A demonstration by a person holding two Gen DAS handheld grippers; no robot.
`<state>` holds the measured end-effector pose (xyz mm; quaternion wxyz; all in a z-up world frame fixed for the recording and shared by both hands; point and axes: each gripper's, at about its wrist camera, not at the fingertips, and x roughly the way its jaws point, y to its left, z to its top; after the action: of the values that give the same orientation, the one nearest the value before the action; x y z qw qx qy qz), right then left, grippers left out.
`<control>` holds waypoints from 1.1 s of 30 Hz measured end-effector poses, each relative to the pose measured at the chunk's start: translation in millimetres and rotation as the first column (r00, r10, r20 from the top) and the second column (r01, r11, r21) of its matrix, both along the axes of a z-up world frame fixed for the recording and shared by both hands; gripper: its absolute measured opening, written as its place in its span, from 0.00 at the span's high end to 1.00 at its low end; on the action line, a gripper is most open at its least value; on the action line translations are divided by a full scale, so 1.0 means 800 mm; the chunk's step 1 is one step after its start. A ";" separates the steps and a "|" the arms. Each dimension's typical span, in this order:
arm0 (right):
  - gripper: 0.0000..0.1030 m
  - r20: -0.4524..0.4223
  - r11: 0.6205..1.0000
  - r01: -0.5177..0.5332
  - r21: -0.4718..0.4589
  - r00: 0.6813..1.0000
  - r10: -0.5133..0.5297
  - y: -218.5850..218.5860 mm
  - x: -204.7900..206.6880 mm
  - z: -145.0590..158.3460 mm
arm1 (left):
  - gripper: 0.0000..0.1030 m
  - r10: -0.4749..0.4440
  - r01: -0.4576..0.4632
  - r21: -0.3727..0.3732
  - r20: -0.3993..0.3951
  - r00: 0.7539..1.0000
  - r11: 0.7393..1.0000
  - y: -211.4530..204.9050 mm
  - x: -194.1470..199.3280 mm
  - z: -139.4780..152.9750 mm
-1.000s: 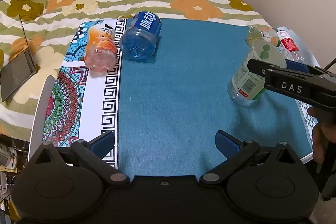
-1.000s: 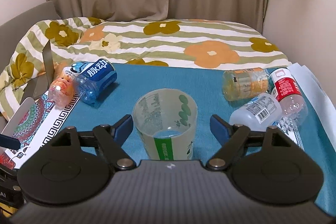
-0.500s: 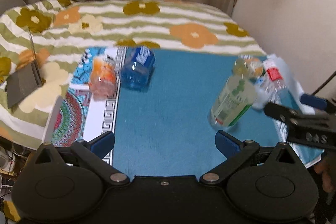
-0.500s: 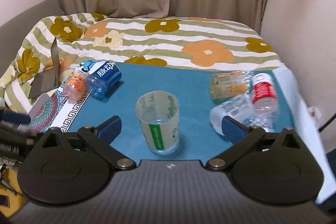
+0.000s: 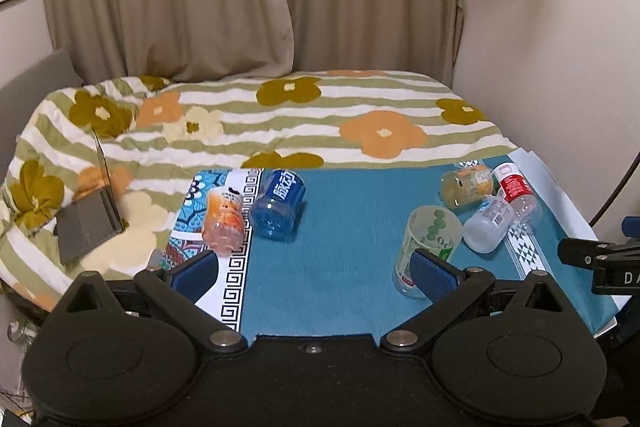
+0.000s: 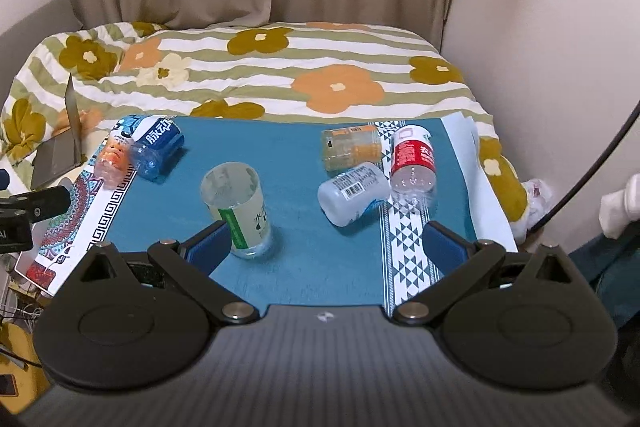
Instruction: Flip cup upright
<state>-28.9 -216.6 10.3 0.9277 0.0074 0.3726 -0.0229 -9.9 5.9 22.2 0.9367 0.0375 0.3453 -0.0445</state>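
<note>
The clear cup (image 6: 238, 205) with a green label stands upright, mouth up, on the blue cloth (image 6: 292, 155). It also shows in the left wrist view (image 5: 428, 247), partly behind my left gripper's right finger. My right gripper (image 6: 326, 251) is open and empty, pulled back near the table's front edge, with the cup just beyond its left fingertip. My left gripper (image 5: 314, 273) is open and empty, back at the front edge. The right gripper's finger shows at the right edge of the left wrist view (image 5: 592, 259).
A blue bottle (image 6: 158, 147) and an orange bottle (image 6: 114, 159) lie at the left. Three more bottles (image 6: 354, 193) lie at the right. A patterned mat (image 6: 76, 219) covers the table's left side. A laptop (image 5: 94, 215) sits on the flowered bed (image 5: 280, 119) behind.
My right gripper let go of the cup and drew back and up; the cup now stands free. My left gripper also pulled back and tilted up.
</note>
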 end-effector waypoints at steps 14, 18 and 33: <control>0.00 0.012 1.000 -0.001 0.024 1.000 0.001 -0.004 -0.011 0.000 | 0.00 0.005 -0.005 0.005 0.021 1.000 1.000 -0.008 -0.019 0.004; 0.00 0.012 1.000 -0.001 0.023 1.000 0.001 -0.004 -0.012 0.000 | 0.00 0.008 -0.008 0.009 0.026 1.000 1.000 -0.010 -0.021 0.004; 0.00 0.012 1.000 0.003 0.025 1.000 -0.004 -0.007 -0.012 0.002 | 0.00 0.007 -0.008 0.014 0.037 0.999 1.000 -0.010 -0.020 0.005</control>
<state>-38.6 -222.0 11.7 0.9297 0.0200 0.3673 -0.0198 -26.2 -2.4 26.0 0.9427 0.0436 0.3285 -0.0378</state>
